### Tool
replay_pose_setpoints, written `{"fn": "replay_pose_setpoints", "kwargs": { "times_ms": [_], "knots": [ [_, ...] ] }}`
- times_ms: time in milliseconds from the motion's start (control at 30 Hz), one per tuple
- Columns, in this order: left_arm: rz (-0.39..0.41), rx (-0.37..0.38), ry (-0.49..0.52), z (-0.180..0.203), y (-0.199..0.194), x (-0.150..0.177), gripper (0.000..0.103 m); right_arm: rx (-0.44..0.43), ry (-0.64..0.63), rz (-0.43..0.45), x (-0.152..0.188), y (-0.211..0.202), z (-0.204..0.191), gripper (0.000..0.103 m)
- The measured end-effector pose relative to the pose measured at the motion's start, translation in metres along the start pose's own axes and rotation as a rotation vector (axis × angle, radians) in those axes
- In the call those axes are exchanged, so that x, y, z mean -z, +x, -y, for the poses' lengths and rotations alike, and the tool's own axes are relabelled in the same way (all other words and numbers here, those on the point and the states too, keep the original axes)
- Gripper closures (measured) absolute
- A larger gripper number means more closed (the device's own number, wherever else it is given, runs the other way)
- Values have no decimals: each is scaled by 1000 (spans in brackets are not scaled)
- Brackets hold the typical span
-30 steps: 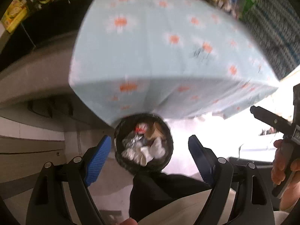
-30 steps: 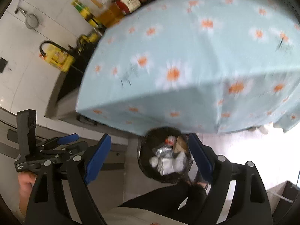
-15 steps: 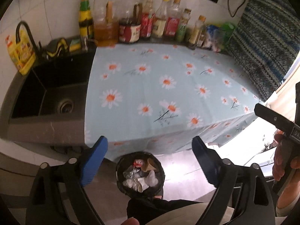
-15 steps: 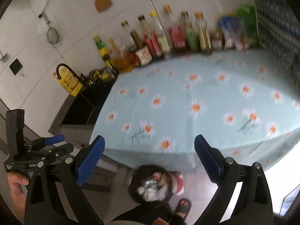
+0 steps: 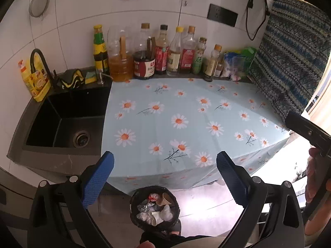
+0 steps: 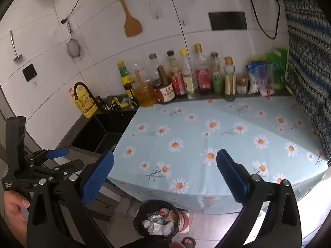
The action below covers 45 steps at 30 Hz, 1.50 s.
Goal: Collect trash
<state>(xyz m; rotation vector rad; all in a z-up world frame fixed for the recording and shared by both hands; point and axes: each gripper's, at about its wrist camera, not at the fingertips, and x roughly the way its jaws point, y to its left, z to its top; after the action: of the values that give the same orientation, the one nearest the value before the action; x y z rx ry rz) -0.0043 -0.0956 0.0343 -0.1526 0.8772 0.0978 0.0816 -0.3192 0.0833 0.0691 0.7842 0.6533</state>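
My biggest risk is calling it done: the daisy tablecloth shows no litter, yet scraps may hide among the bottles and packets by the wall. The sink sits left. The trash lies in the bin on the floor below. The left gripper is opening and the right gripper stands wide, both empty; swinging low could knock the bin
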Motion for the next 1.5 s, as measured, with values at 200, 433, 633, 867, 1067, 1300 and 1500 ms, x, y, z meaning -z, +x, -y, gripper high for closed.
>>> {"fn": "replay_pose_setpoints", "kwargs": {
  "times_ms": [200,433,633,867,1067,1300,1500],
  "knots": [
    [13,-24,-12,2,-10,1,7,-3,-24,-19,-2,1,-3,5],
    [29,-41,-17,0,-18,2,7,-10,-4,-78,10,17,-3,5],
    [14,-13,-11,1,-16,1,7,2,15,-70,13,17,-1,5],
    [2,-3,10,3,-14,1,7,14,23,-78,14,19,0,5],
    [-5,-13,13,1,-12,1,7,27,25,-93,14,24,0,5],
    [1,-9,1,-3,-10,-2,7,44,19,-112,12,30,1,5],
    [-5,-6,2,-3,-8,-3,7,47,20,-115,10,31,3,5]
  ]
}}
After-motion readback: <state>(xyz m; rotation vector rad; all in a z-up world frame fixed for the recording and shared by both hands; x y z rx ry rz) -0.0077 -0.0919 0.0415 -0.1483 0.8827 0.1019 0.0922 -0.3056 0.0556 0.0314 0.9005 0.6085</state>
